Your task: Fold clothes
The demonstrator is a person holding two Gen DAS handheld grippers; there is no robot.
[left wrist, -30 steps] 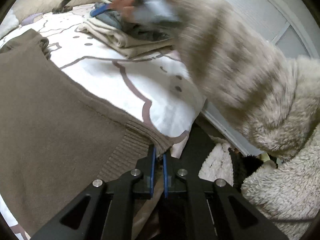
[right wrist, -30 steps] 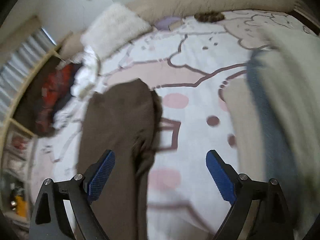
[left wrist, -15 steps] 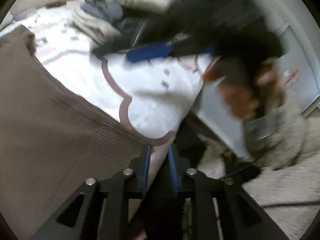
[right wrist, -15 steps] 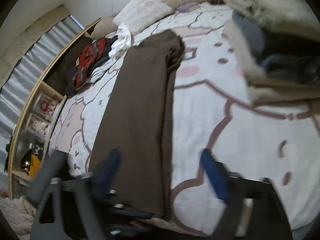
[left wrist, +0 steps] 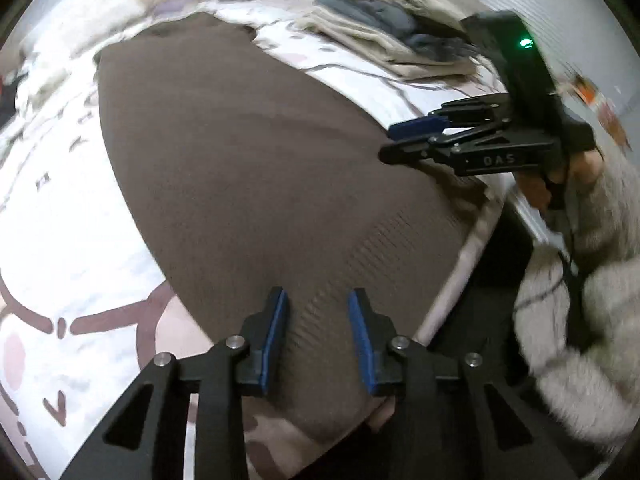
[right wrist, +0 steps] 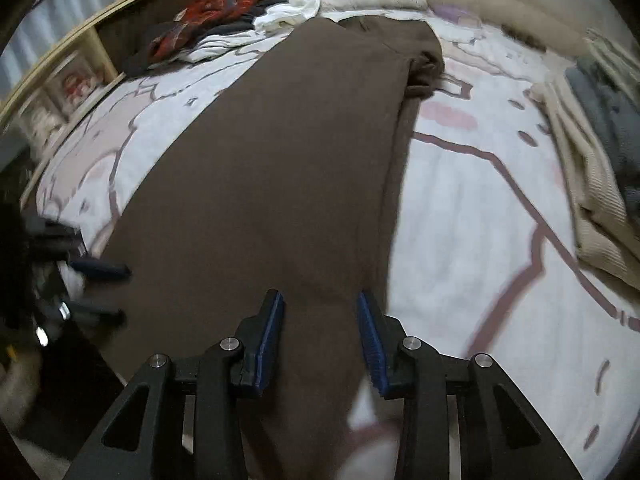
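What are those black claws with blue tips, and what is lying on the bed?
They are two hand-held grippers, one in each of a person's hands, each carrying a camera that looks along its fingers. The left gripper and the right gripper are both open, holding nothing, poised over the near hem of a long brown knitted garment spread flat on the white patterned bedspread. To the right lies a stack of folded beige and grey clothes; a heap of red and white clothes sits at the far left.

Both tongs (left wrist: 318, 334) (right wrist: 320, 338) parted, empty.
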